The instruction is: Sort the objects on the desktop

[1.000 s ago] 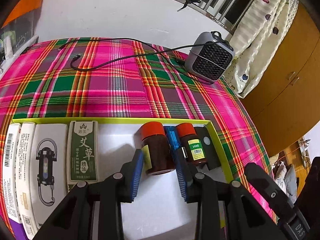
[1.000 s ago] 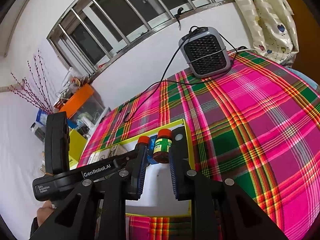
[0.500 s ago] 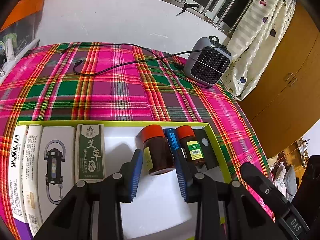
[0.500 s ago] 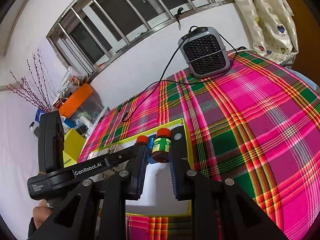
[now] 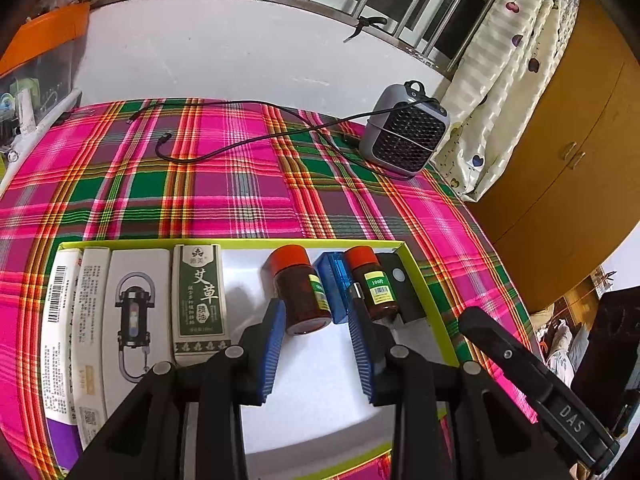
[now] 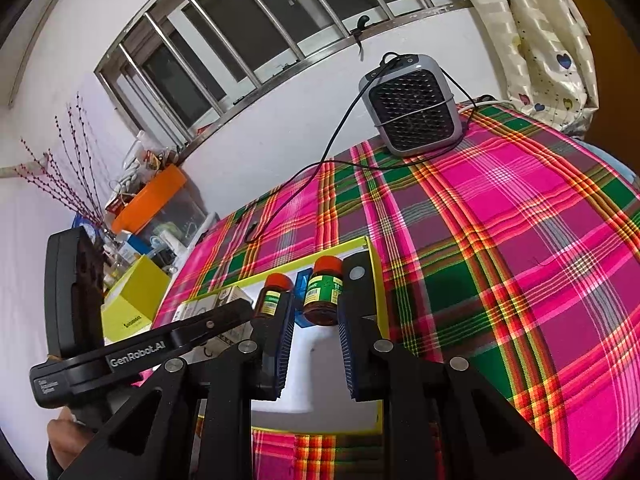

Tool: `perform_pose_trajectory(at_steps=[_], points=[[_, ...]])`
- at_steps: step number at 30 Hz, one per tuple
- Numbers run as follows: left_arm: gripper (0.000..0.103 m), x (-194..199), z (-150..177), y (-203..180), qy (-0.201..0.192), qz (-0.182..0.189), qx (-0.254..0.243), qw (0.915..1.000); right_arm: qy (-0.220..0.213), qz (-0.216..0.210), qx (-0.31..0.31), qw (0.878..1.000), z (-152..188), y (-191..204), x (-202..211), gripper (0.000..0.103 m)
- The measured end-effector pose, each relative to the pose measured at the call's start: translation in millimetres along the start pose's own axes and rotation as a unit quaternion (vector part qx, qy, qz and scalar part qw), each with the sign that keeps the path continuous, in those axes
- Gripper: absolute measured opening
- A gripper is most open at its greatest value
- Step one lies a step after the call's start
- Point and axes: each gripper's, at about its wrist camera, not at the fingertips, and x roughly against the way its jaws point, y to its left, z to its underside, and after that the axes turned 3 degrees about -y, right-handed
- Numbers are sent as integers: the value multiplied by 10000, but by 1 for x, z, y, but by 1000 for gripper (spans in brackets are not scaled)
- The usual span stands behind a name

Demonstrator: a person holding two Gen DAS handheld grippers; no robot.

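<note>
1. Hovering over the tray point(image 5: 240, 243): left tool point(image 5: 316, 320), jaws wide apart, nothing clamped.
2. The near red-capped bottle point(image 5: 298, 292) stands upright just ahead of its fingertips, in line with the gap. The pads are not pressing on it.
3. Right tool point(image 6: 314, 320): a narrower gap shows between the jaws and it is empty. It points at the tray's right end.
4. Tray is on the plaid-covered counter point(image 5: 240, 192), yellow-green rim, white floor.
5. Tray contents, left to right:
   - white cartons point(image 5: 136, 300) lying flat
   - green-label box point(image 5: 198, 292) beside them
   - near bottle
   - blue box point(image 5: 332, 276)
   - second red-capped bottle point(image 5: 370, 284), just beside the blue box
   - black block point(image 5: 400, 284) against the right rim
6. Back of the counter: grey fan unit point(image 5: 404, 136) at the far right corner, and a black cable point(image 5: 240, 144) trailing left across the cloth.
</note>
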Motion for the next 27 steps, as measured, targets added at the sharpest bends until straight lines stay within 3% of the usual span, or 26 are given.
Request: perform_pose_trajectory(at_steps=[11, 13, 17, 21, 27], points=[[33, -16, -8, 6, 90, -271, 102, 9995, -16, 26, 0, 10000, 0, -3, -2, 23], [33, -20, -6, 7, 146, -247, 115, 9995, -3, 21, -12, 10000, 0, -3, -2, 23], [33, -20, -7, 3, 180, 203, 202, 9994, 0, -10, 18, 10000, 0, -2, -2, 23], [33, -8, -7, -6, -18, 96, -118, 9999, 0, -7, 1, 10000, 0, -2, -2, 23], [33, 12, -5, 2, -135, 64, -37, 9999, 7, -38, 50, 10000, 0, -2, -3, 23]])
